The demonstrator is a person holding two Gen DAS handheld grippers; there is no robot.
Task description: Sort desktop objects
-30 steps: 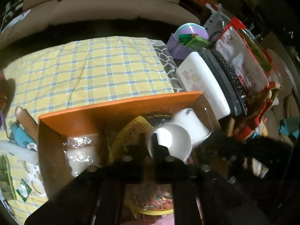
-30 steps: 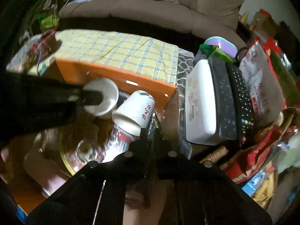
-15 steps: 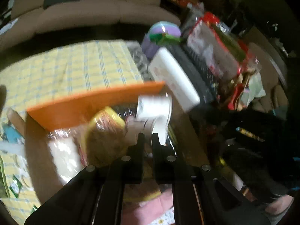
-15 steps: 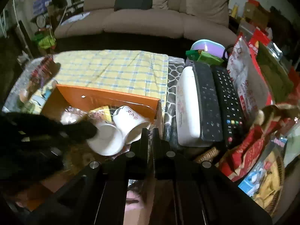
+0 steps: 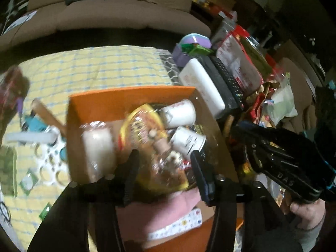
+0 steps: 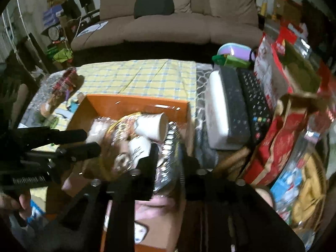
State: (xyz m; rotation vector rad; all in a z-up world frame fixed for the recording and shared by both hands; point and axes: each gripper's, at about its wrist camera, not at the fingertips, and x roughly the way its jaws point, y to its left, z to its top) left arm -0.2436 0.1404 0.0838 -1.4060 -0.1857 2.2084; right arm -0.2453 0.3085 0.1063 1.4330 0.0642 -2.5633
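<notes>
An orange box [image 5: 117, 99] [image 6: 134, 105] sits on the table, filled with two white cups lying on their sides [image 5: 180, 113] [image 5: 188, 140], a yellow snack bag [image 5: 142, 124] and a clear-wrapped white roll [image 5: 97, 145]. My left gripper [image 5: 163, 157] is open and empty, hovering just above the box contents. It shows from the side in the right wrist view [image 6: 89, 141]. My right gripper [image 6: 168, 151] is open and empty over the box's right side, with a silver packet [image 6: 168, 159] showing between its fingers.
A yellow checked cloth [image 5: 94, 67] covers the far table. A white case [image 6: 216, 113] and black remotes [image 6: 254, 103] lie right of the box. Snack bags [image 6: 279, 142] crowd the right. A wooden handle [image 5: 48, 115] and white holder [image 5: 31, 136] lie left. A sofa [image 6: 168, 21] stands behind.
My left gripper has let go of the white cup, which now lies in the box beside the other cup. Both grippers have opened and pulled back up from the box.
</notes>
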